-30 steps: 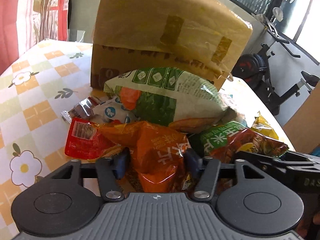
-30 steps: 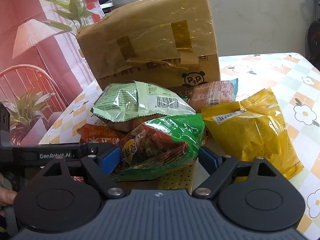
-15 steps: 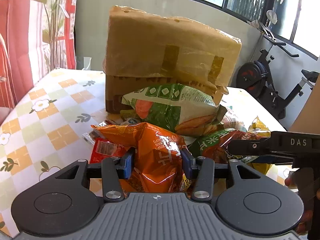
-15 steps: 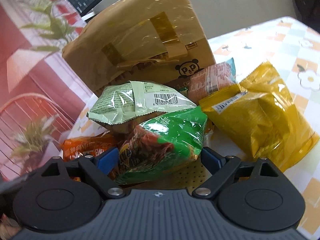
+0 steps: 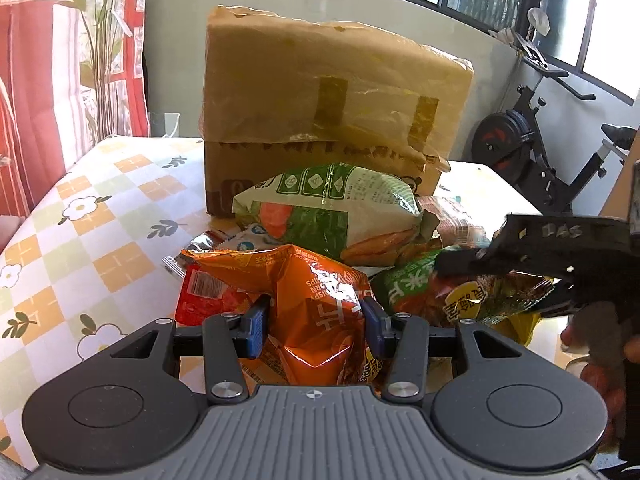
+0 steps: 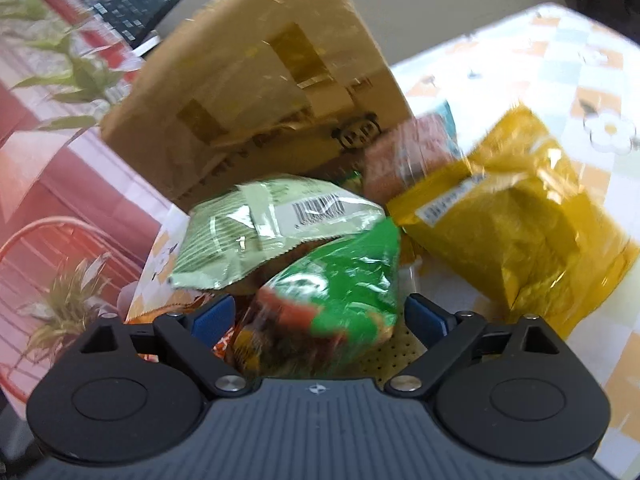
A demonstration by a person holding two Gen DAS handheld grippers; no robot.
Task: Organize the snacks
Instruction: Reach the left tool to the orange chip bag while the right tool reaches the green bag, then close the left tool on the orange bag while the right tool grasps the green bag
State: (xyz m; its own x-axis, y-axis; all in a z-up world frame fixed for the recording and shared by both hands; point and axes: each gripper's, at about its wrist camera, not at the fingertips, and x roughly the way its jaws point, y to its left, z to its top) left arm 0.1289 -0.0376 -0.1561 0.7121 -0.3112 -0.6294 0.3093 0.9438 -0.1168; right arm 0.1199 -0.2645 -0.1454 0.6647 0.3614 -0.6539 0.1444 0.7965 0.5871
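— Orange foil is what my left gripper (image 5: 316,330) has: its blue pads press into both sides of the orange chip bag (image 5: 304,300), jaws partway in, near edge of the snack heap.

— And the right one?

— My right gripper (image 6: 320,316) straddles the green snack bag (image 6: 340,280). Its jaws have just been closing but stand wide; the view is blurred, and I see a gap at the right pad, so no grip yet.

— Where's the rest?

— Pale green bag (image 5: 332,212) lies just behind, against the taped cardboard box (image 5: 320,92) at the far side. Yellow bag (image 6: 516,220) sits right of the green one on the flowered tablecloth (image 5: 100,240).
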